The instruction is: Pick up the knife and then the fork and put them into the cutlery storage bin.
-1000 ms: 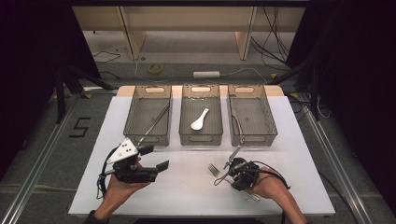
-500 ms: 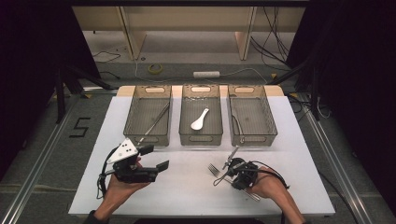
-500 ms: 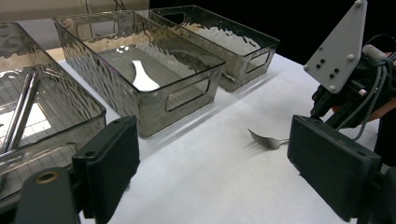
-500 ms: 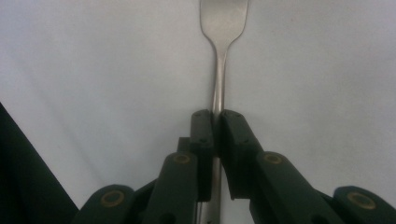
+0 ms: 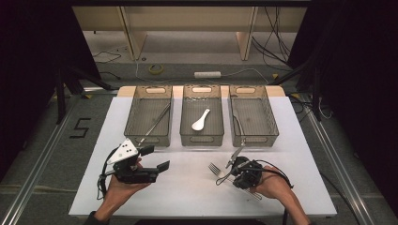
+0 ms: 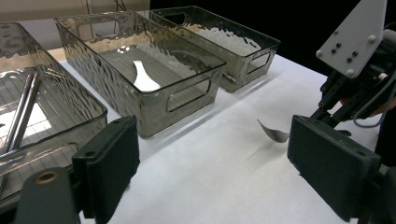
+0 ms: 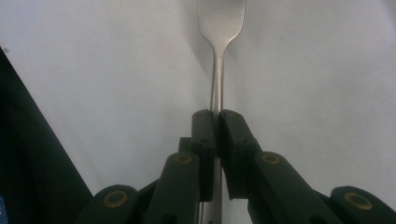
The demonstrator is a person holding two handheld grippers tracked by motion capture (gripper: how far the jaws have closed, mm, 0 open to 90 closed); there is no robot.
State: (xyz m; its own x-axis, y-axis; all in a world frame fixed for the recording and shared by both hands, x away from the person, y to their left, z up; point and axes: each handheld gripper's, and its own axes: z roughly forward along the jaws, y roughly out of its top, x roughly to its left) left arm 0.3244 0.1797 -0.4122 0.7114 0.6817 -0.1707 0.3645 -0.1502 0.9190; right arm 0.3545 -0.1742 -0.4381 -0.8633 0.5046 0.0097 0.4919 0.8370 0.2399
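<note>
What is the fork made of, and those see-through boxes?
The fork looks like metal: grey, smooth, with a dull shine. The three boxes, like the middle box, look like smoky clear plastic with rippled walls; you can see the white spoon through it.

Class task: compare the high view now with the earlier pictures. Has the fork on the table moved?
No. The fork lies in the same spot below the middle bin, its handle clamped in the right claw, whose jaws have just been closing on it.
</note>
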